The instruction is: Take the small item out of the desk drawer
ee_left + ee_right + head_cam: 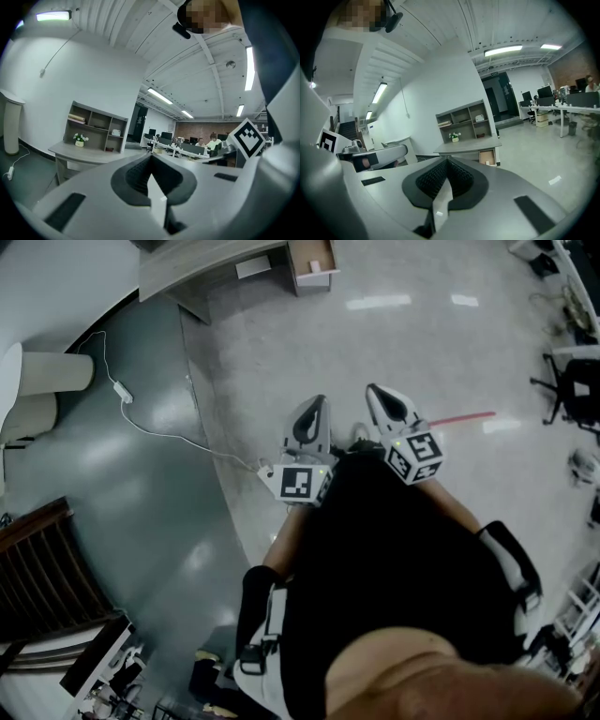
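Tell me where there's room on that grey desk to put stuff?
The grey desk top is mostly bare in front of the open-fronted shelf unit, right of the small white flower pot. The shelf's compartments are fuller. The pale floor before the open drawer is bare; a white cable crosses the darker floor beside it.

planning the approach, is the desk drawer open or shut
Open: the drawer juts out from the desk, its inside showing from above, a small item in it.
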The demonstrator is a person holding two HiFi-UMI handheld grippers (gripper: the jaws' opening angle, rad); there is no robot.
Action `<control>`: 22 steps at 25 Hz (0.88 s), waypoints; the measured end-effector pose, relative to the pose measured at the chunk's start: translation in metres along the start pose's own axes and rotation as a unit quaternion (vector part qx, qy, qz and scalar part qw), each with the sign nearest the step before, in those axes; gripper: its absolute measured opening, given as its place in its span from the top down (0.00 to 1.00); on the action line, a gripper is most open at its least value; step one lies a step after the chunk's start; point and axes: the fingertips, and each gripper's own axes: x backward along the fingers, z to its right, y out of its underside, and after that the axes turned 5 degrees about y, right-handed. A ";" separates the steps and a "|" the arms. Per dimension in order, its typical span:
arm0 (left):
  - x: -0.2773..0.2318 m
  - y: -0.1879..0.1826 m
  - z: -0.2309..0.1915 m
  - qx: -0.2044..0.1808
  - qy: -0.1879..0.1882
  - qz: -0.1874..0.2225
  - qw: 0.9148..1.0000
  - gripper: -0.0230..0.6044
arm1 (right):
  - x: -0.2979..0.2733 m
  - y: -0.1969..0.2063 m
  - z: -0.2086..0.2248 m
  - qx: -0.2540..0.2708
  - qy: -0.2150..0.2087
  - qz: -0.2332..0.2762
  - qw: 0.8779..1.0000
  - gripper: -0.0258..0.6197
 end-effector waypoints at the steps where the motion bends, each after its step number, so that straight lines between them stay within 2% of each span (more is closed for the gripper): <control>1: 0.003 0.000 -0.002 0.001 0.001 0.001 1.000 0.97 | -0.001 0.001 -0.003 0.001 0.002 0.000 1.000 0.96; 12: 0.024 0.009 -0.022 0.015 0.013 0.002 1.000 0.97 | -0.010 0.015 -0.032 0.019 0.013 -0.003 1.000 0.96; 22: 0.000 0.009 -0.053 0.017 -0.008 -0.005 1.000 0.97 | -0.055 0.005 -0.013 0.019 0.010 0.000 1.000 0.96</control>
